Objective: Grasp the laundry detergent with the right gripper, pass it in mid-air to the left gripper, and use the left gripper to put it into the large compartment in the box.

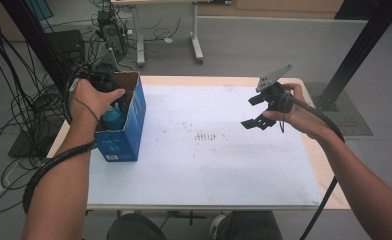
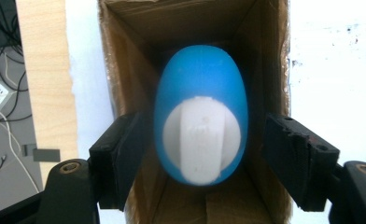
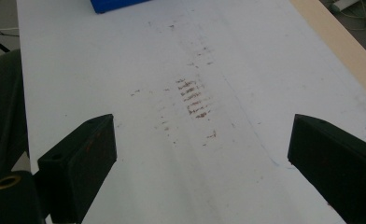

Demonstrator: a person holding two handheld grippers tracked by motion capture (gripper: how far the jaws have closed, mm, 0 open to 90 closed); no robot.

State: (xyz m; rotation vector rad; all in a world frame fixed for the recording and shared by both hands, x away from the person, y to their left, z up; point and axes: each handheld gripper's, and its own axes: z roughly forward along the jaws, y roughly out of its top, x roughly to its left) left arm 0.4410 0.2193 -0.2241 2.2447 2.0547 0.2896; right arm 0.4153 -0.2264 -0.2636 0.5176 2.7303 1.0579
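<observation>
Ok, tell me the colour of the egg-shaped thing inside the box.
Blue egg-shaped thing with a white cap, clearest in the left gripper view.

The table (image 1: 204, 165) holds 1 blue cardboard box (image 1: 129, 135), and inside it sits 1 blue egg-shaped object (image 2: 200, 98) with 1 white cap (image 2: 200, 140). There are 2 grippers, 1 left (image 2: 197, 154) and 1 right (image 1: 256, 111), each with 2 black jaws. 1 white sheet (image 3: 246, 56) covers the tabletop.

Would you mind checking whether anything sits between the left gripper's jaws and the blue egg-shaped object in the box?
Nothing visible does. The left gripper is at the open cardboard box, its jaws flanking the blue egg-shaped object, a small gap on the right side.
</observation>
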